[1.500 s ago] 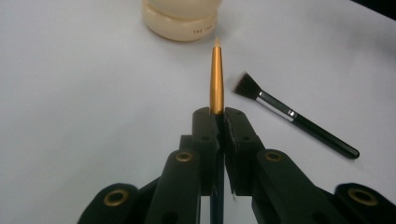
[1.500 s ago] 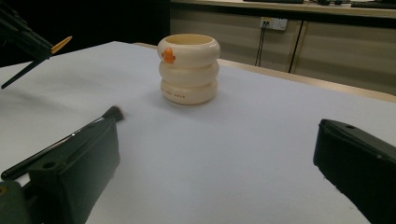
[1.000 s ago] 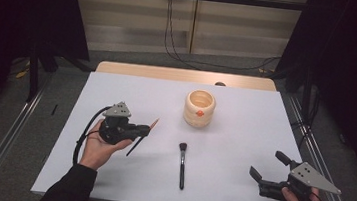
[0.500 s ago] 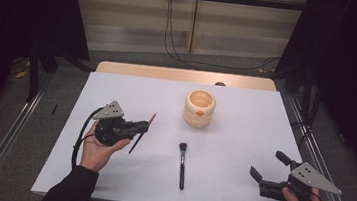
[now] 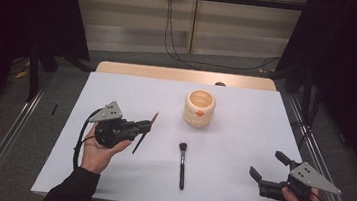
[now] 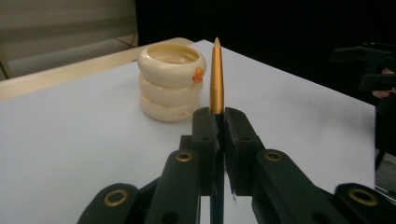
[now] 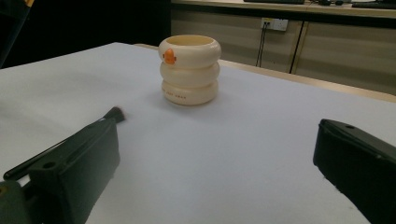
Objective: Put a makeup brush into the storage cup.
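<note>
My left gripper [image 5: 145, 125] hovers over the table's left half, shut on a thin stick [image 5: 145, 130] with a gold upper part [image 6: 216, 79] and a pale pointed tip. In the left gripper view the jaws [image 6: 219, 122] clamp the stick, which points up in front of a cream ringed cup [image 6: 170, 81]. That cup [image 5: 199, 107] stands upright at the table's centre back, with an orange mark on its side [image 7: 170, 56]. A black makeup brush [image 5: 181, 163] lies flat in front of the cup. My right gripper [image 5: 267, 165] is open and holds nothing at the front right corner.
A white sheet [image 5: 243, 137] covers the table, with a wooden strip [image 5: 184, 75] along the far edge. Cables hang down the back wall. Metal rails run along the floor on both sides. The right hand's gripper [image 6: 369, 65] appears far off in the left gripper view.
The left hand has shifted slightly left and turned, so the stick's tip swung a little toward the far side. The right gripper has stayed still and open.
</note>
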{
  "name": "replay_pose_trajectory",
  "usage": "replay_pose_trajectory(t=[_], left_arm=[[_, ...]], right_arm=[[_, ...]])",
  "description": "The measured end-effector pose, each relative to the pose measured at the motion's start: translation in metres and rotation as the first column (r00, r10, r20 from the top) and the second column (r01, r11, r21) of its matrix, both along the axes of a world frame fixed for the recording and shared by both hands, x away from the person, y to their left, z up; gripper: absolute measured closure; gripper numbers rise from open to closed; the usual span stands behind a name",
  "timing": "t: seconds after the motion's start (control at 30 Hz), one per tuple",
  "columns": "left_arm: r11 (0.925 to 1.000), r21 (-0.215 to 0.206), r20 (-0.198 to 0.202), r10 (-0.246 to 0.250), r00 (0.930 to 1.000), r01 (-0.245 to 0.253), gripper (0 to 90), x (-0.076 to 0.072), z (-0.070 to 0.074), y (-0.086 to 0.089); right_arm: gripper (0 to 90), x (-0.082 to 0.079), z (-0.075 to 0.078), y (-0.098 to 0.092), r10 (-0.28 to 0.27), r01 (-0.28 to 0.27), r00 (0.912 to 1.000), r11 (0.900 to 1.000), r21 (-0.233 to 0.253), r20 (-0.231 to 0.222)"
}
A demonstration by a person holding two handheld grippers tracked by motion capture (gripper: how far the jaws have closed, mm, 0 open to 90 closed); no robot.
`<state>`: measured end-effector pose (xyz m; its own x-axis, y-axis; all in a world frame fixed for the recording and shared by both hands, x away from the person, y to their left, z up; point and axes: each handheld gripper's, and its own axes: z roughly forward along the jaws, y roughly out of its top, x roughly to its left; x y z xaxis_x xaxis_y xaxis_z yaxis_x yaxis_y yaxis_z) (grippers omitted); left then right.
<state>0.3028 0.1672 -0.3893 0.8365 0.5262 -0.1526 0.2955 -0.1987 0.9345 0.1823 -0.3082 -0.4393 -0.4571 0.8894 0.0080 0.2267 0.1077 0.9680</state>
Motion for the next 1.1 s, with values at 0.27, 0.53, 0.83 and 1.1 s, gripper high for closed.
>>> replay_pose_trajectory(t=[0.27, 0.53, 0.83, 1.1], left_arm=[[0.9987, -0.051, 0.017, 0.009, 0.9998, -0.008, 83.8, -0.01, 0.008, -0.004], [0.9978, -0.066, 0.04, 0.01, 0.9992, -0.008, 83.8, -0.015, 0.014, -0.008], [0.9949, -0.1, 0.035, -0.011, 0.9993, 0.015, 83.8, -0.018, 0.017, -0.008], [0.9951, -0.095, 0.04, -0.022, 0.999, 0.026, 83.8, -0.021, 0.021, -0.014]], right_arm=[[0.0, 0.0, 0.0, 0.0, -0.008, 0.008, 1.0, 0.999, 0.039, -0.002], [0.0, 0.0, 0.0, -0.001, -0.008, 0.009, 1.0, 0.999, 0.042, -0.005], [0.0, 0.0, 0.001, 0.001, 0.002, -0.002, 1.0, 0.999, 0.049, -0.009], [0.0, 0.003, 0.009, 0.009, 0.099, -0.099, 0.9951, 0.993, 0.065, 0.004]])
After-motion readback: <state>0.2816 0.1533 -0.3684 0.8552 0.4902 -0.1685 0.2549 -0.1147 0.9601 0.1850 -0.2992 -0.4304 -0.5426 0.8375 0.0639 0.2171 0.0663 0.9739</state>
